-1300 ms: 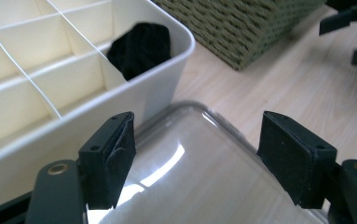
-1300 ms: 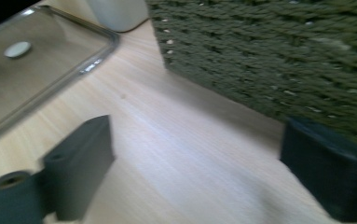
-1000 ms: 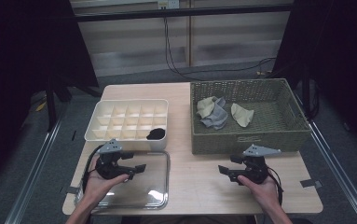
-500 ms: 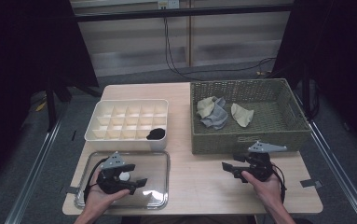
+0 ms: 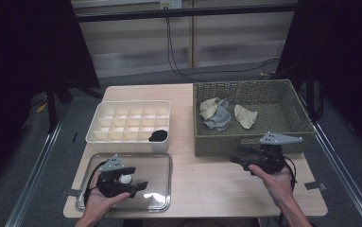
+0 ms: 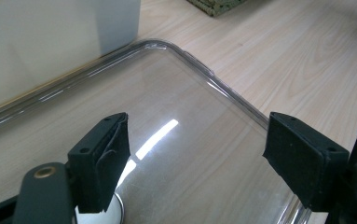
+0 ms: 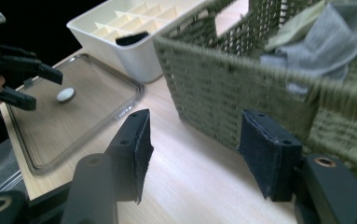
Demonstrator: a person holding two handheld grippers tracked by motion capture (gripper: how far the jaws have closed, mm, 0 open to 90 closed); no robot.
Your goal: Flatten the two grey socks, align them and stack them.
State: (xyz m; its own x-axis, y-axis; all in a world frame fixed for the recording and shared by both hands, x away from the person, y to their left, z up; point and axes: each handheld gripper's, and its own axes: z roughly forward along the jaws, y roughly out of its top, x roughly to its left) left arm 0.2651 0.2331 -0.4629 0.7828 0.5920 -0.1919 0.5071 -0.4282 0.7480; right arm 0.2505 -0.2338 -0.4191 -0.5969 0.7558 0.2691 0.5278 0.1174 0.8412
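My left gripper (image 5: 138, 182) hovers low over a clear lid (image 5: 155, 189) that lies flat at the table's near left. Its jaws are open (image 6: 199, 154), with the lid's small white knob (image 6: 115, 212) just beside the left jaw. My right gripper (image 5: 237, 158) is open (image 7: 195, 144) with nothing between its fingers. It points at the near left corner of a green wicker basket (image 5: 245, 142). In the basket lie a grey cloth (image 5: 219, 118) and two beige cloths (image 5: 208, 108) (image 5: 245, 116).
A white compartment box (image 5: 131, 106) stands behind the lid, with a black item (image 5: 158, 135) in its front right cell. Bare wood lies between lid and basket. Black frame legs and cables stand on the floor beyond the table.
My left gripper has drawn back toward the near edge and now sits over the lid by its knob. The right gripper has shifted slightly to the right.
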